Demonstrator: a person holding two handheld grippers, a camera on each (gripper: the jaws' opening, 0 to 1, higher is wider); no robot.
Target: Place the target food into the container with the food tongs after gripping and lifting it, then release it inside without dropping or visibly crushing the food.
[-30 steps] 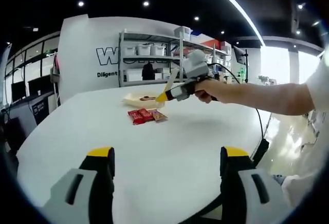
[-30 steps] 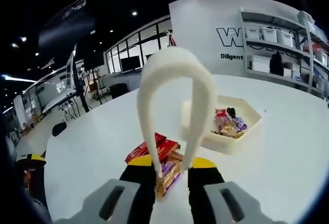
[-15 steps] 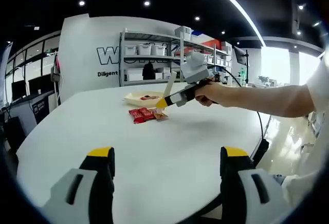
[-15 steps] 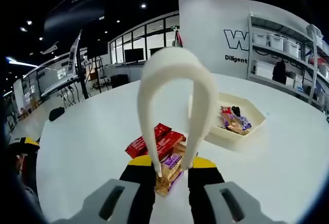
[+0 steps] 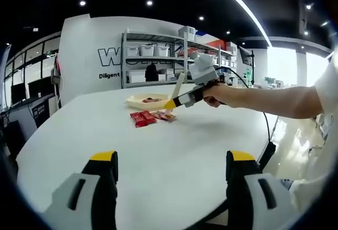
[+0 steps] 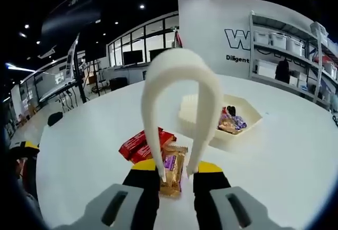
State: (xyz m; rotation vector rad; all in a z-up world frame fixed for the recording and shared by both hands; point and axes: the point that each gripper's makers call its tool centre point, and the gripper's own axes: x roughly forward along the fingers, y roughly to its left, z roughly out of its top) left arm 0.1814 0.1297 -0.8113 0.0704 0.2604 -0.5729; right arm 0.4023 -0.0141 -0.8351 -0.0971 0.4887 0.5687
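Note:
My right gripper (image 6: 176, 168) is shut on the white food tongs (image 6: 179, 74), which arch up between its jaws. The tong tips stand on either side of a brown and purple snack bar (image 6: 171, 171) that lies on the white table (image 6: 274, 161). Two red packets (image 6: 138, 144) lie just behind it. The cream container (image 6: 248, 120) sits farther back to the right, with several wrapped snacks inside. In the left gripper view, my left gripper (image 5: 171, 159) hangs open and empty over the table's near edge. Across the table, a hand holds the right gripper (image 5: 185, 97) and the tongs (image 5: 177, 85) down at the snacks (image 5: 150, 117).
The person's bare arm (image 5: 274, 101) reaches in from the right, and a black cable (image 5: 266, 127) drops off the table's right edge. Metal shelving with boxes (image 5: 153, 56) stands against the far wall. Bare tabletop (image 5: 158, 145) spreads between my left gripper and the snacks.
The right gripper has dipped and shifted, so the tong tips now straddle the snack bar on the table. The left gripper has stayed put and open.

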